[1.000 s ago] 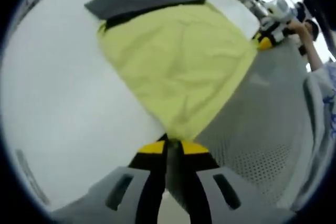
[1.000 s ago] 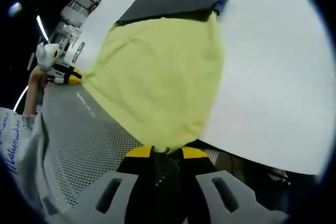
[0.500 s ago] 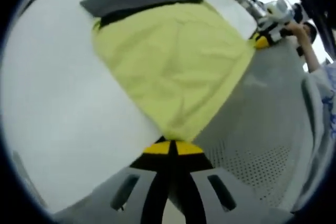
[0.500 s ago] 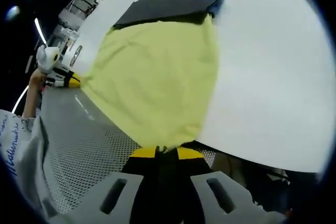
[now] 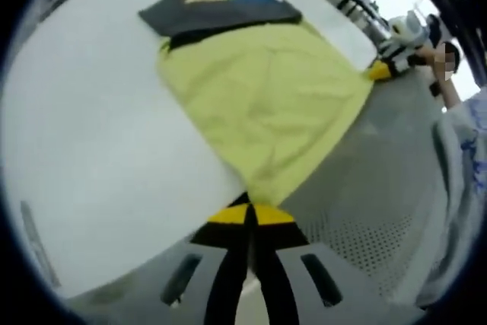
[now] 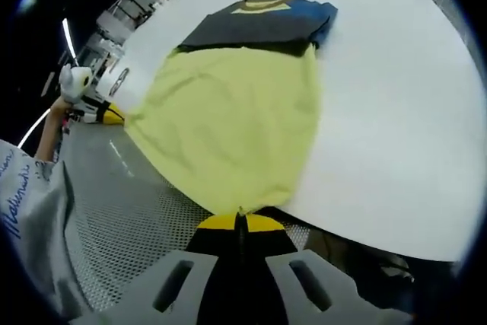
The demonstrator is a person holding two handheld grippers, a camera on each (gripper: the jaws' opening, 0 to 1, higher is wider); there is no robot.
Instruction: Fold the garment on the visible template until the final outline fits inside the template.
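Where the yellow garment met each camera's own jaws, its corner hid the jaw tips, so the contact itself could not be made out. In the left gripper view the left hand-held gripper was clenched on the garment's near corner, jaws together. In the right gripper view the right hand-held gripper was likewise clamped on the other near corner of the garment.

The garment lay spread on the white surface, its near edge reaching past the surface's edge over a grey perforated mat. It looked pale yellow-green and mostly flat, with soft wrinkles. At the garment's far edge, touching it, sat a dark folded piece with blue and yellow parts; whether it belonged to the garment could not be told. No template outline could be discerned.
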